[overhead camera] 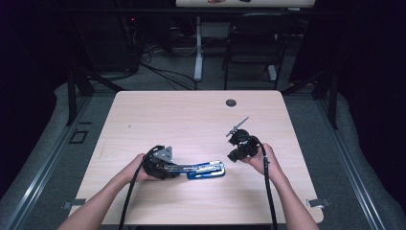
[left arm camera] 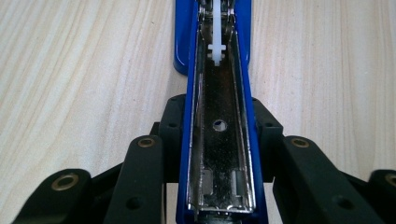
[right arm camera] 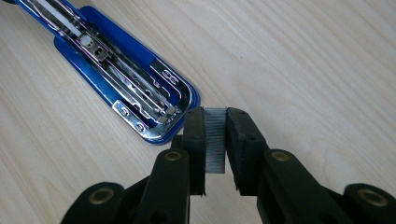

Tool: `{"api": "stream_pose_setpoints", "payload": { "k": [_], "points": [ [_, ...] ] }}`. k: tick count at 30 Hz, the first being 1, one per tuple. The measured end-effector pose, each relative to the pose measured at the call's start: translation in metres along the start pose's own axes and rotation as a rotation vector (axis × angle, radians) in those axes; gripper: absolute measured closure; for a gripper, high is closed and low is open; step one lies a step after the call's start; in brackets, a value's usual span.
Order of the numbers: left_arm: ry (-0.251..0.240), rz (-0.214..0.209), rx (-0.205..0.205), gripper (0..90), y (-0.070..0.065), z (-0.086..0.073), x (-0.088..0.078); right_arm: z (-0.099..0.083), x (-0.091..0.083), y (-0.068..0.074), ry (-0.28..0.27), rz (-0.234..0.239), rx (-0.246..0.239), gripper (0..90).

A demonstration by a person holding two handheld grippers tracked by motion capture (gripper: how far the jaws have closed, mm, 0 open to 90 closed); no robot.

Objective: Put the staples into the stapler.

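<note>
Loading step under way: blue stapler (overhead camera: 206, 170) lying opened flat on the surface (overhead camera: 182, 115), left gripper (left arm camera: 219, 154) jaws clamped on its lid. Staple strip (right arm camera: 215, 140) pinched in right gripper (right arm camera: 215, 144) jaws, just beside the stapler's nose. Next, probably: line strip up with open channel, lower in.

I look down on a pale wood-grain tabletop (overhead camera: 191, 115) over grey carpet floor (overhead camera: 57, 143). Beyond it stand a black folding chair (overhead camera: 253, 45) and a white table leg (overhead camera: 197, 48), with black cables (overhead camera: 163, 72) trailing through dim surroundings.
</note>
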State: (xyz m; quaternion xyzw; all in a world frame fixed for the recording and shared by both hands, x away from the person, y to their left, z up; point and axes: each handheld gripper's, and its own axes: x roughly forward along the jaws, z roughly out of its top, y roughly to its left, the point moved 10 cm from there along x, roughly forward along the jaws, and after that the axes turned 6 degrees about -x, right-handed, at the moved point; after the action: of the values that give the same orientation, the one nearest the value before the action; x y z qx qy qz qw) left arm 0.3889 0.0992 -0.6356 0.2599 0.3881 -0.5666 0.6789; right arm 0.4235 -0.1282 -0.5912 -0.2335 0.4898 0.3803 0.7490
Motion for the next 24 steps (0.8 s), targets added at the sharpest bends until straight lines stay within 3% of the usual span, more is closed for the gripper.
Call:
{"api": "stream_pose_setpoints", "payload": {
  "k": [24],
  "points": [
    [-0.006, 0.0, -0.007, 65.6, 0.001, 0.0, 0.001, 0.034, 0.005, 0.016, 0.009, 0.037, -0.162, 78.6]
  ]
}}
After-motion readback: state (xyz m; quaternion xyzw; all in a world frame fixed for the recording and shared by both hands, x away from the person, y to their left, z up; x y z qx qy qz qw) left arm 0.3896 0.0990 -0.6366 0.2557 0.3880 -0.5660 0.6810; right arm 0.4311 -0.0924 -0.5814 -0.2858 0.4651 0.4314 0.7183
